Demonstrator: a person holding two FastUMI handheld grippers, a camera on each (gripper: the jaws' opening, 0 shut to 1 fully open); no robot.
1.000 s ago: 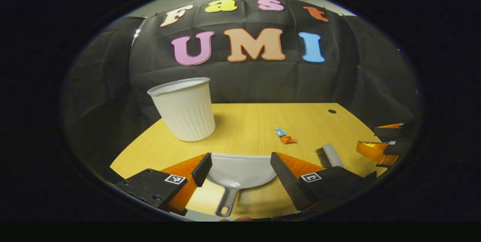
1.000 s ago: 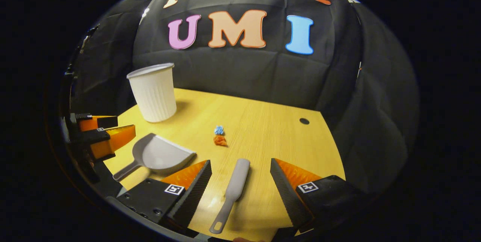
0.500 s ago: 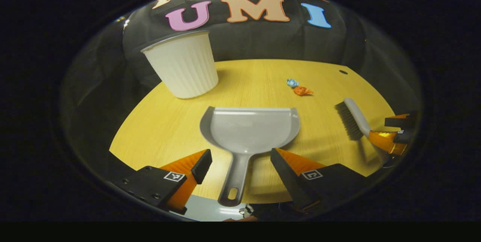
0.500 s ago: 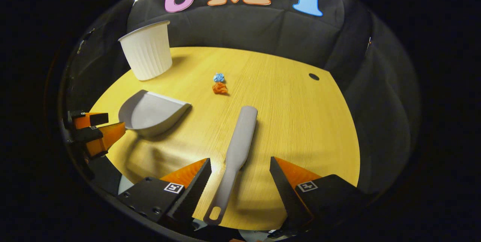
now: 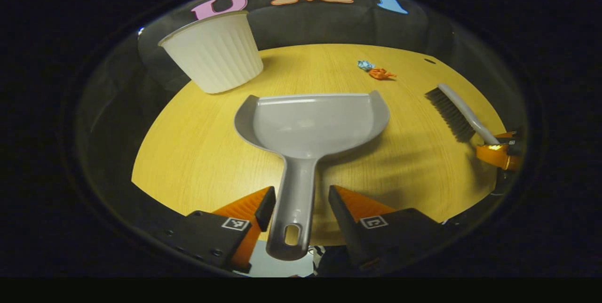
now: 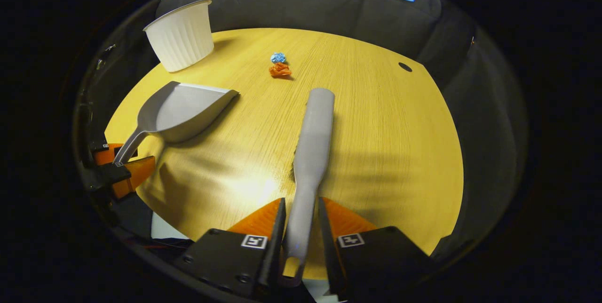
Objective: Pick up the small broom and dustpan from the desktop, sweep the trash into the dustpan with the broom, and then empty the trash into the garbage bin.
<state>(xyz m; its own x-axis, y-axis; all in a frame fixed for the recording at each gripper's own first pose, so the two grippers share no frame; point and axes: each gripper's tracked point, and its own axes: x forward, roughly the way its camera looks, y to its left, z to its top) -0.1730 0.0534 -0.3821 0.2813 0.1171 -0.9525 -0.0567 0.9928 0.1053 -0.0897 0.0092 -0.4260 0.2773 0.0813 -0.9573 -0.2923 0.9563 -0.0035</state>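
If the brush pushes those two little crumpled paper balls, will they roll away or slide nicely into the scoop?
The blue ball and orange ball look like small crumpled paper, so probably very light and quick to move. Their crinkled, uneven shapes suggest tumbling in short hops rather than rolling far. The desktop looks smooth, so a hard flick might scatter them past the dustpan.

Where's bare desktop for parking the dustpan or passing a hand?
Free: the broad strip between dustpan and broom; the right side of the desktop past the broom, up to the small hole. Crowded: far left, where the bin stands close behind the dustpan; the two paper scraps lie far centre.
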